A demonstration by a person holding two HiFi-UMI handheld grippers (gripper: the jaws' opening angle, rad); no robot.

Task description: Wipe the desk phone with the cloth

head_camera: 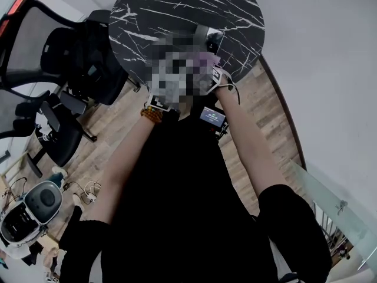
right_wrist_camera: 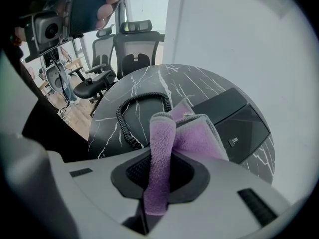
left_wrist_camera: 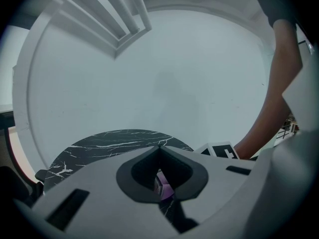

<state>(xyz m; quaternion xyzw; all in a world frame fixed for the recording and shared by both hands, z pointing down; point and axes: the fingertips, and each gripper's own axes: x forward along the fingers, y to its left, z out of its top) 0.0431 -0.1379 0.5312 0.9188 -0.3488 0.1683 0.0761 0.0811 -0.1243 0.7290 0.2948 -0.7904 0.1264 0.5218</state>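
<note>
Black marble table (head_camera: 147, 10) by a white wall (head_camera: 330, 52).
Right gripper (right_wrist_camera: 160, 156) is clamped on the cloth (right_wrist_camera: 194, 133), with the phone (right_wrist_camera: 234, 121) on the table just beyond it; left gripper (left_wrist_camera: 159, 148) has its jaws together.

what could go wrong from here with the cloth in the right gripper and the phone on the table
The right gripper pinches the cloth by one fold, the rest loose; pressing on the phone may pull it out.
The coiled cord lies beside the phone; the cloth could snag and drag it.
The phone sits near the edge of the table; a hard wipe may push it off.
</note>
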